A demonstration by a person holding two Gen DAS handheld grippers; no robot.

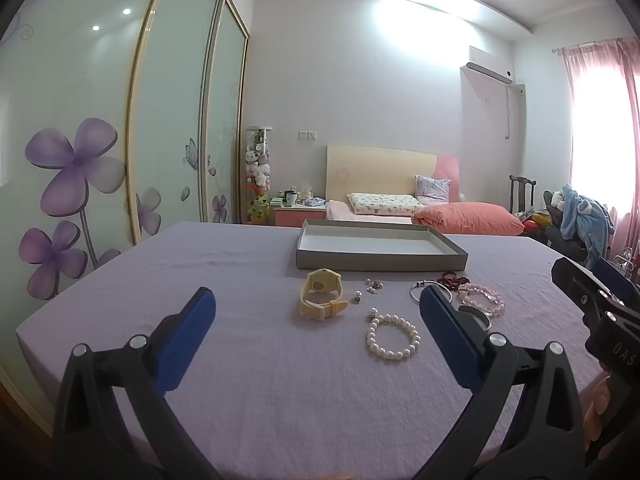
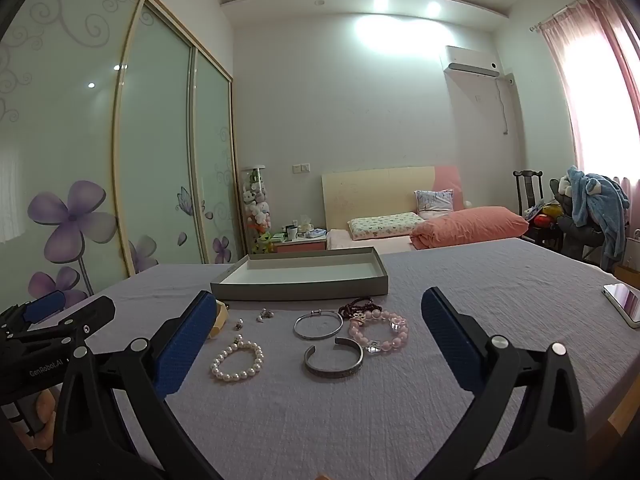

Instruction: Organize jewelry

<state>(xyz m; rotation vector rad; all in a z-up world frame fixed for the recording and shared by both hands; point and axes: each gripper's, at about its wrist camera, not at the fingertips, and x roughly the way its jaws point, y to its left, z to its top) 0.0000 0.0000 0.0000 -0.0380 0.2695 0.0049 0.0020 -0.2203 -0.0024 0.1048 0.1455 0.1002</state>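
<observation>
Jewelry lies scattered on a lilac tablecloth [image 1: 248, 360] in front of a shallow grey box tray [image 1: 380, 258] with a white floor. A cream watch [image 1: 322, 296], small earrings [image 1: 372, 285] and a pearl bracelet [image 1: 393, 337] show in the left wrist view. The right wrist view adds a thin silver bangle [image 2: 318, 325], a silver cuff [image 2: 334, 359], a pink bead bracelet [image 2: 378, 333] and dark red beads [image 2: 358, 306]. My left gripper [image 1: 318, 304] is open and hovers short of the watch. Nothing sits between the open fingers of my right gripper [image 2: 318, 312], which is held near the bangles.
A phone [image 2: 624, 304] lies at the table's right edge. Behind the table are a bed with a salmon pillow [image 1: 468, 219], a nightstand [image 1: 300, 212], sliding wardrobe doors [image 1: 80, 160] on the left and a chair with blue clothing [image 2: 596, 208] on the right.
</observation>
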